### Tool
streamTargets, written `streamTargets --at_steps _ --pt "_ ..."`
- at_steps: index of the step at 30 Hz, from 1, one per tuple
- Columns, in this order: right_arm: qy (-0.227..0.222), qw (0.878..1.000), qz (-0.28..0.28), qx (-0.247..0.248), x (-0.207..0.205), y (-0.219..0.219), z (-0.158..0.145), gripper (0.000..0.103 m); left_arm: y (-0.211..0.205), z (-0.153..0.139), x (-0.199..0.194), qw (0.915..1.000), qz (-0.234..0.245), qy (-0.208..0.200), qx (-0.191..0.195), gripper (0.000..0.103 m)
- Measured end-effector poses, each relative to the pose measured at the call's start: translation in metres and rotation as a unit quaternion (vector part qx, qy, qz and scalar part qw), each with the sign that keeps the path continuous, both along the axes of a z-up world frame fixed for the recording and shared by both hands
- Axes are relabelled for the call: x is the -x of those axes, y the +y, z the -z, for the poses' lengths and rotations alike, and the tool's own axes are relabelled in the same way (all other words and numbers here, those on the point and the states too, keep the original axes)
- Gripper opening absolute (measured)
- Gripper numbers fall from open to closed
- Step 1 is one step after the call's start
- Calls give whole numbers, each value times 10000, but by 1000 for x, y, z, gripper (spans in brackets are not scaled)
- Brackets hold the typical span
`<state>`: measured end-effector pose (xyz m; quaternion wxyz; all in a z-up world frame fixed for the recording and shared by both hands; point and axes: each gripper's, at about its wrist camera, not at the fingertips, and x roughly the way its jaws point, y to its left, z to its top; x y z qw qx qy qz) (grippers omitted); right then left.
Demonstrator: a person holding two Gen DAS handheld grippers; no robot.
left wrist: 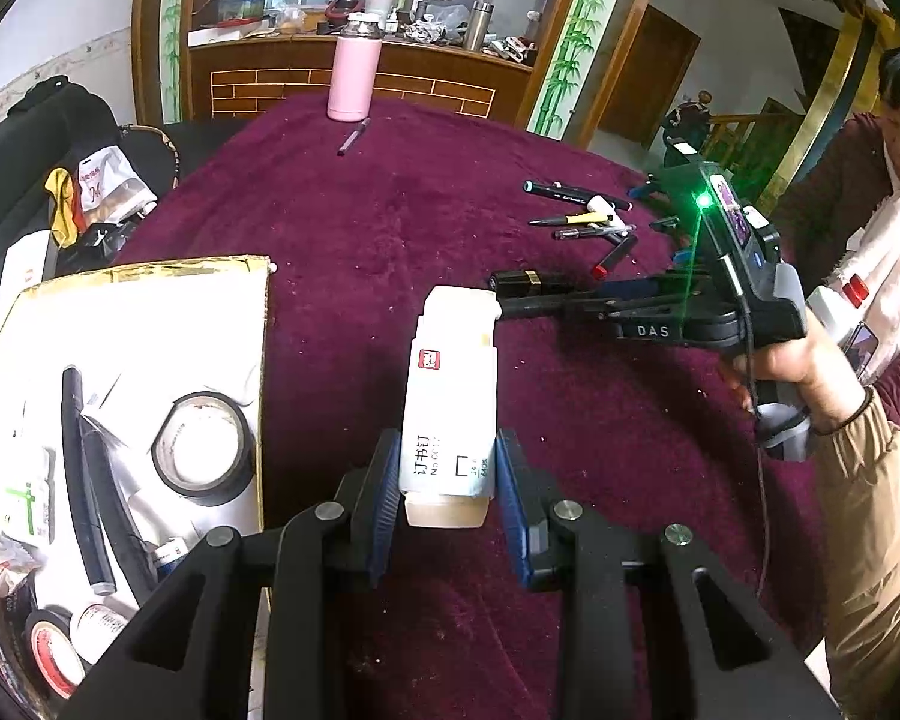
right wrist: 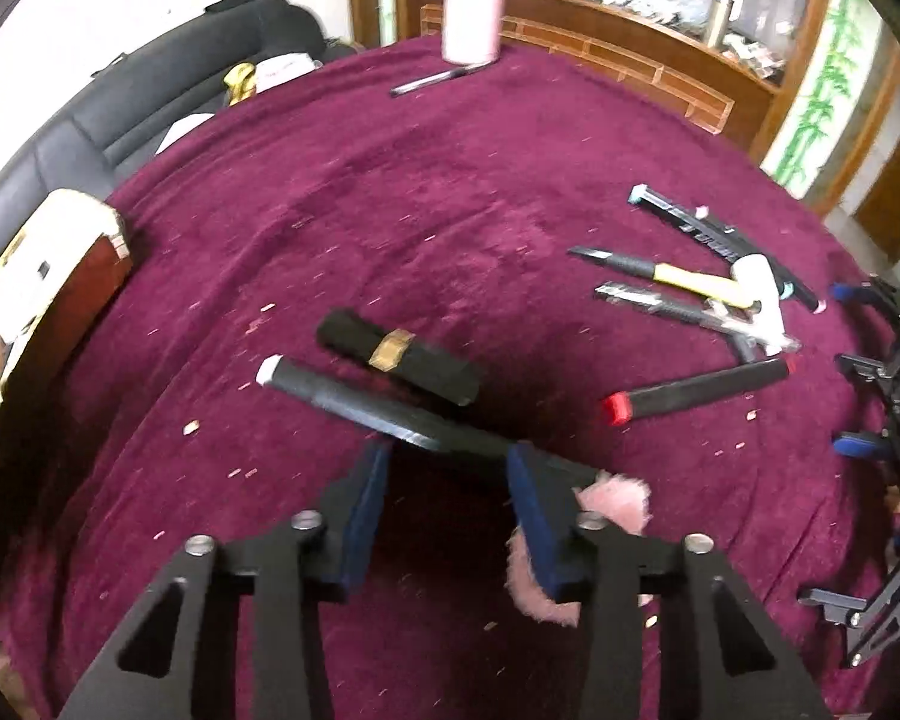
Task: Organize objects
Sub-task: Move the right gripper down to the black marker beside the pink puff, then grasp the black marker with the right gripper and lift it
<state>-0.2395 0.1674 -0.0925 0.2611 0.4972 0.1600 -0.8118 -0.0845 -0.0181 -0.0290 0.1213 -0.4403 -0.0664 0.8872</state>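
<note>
My left gripper (left wrist: 447, 450) is shut on a white staple box (left wrist: 450, 384), with a blue pad on each long side, and the box hangs over the maroon cloth. A hand holds my right gripper (left wrist: 510, 303) at the right, pointing left and down. In the right wrist view this gripper (right wrist: 450, 456) has its jaws partly apart. A black pen with a white tip (right wrist: 354, 405) lies across the fingertips, and its right end is hidden behind the right finger. The pads do not press on it. A pink fluffy thing (right wrist: 615, 501) shows beside that finger.
An open gold-rimmed box (left wrist: 180, 267) at the left holds tape rolls (left wrist: 204, 450) and small items. On the cloth lie a black tube with a gold band (right wrist: 399, 354), a red-capped marker (right wrist: 696, 390) and several pens (right wrist: 708, 288). A pink bottle (left wrist: 354, 69) stands far back. A person (left wrist: 894, 180) is at the right.
</note>
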Motion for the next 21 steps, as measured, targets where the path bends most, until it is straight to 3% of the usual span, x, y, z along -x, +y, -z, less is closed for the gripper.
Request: streamTargets --at_steps 6,13,21 --pt "76 9982 -577 169 -10 -19 -12 41 -3 1 -2 10000 -1 -8 -30 30" --pt "277 9918 -1218 -271 -15 -55 7 42 -10 3 -3 9999 -64 -29 -115 30" --pt "280 9947 -970 -205 12 -49 6 42 -18 7 1 9997 -141 -99 -181 30"
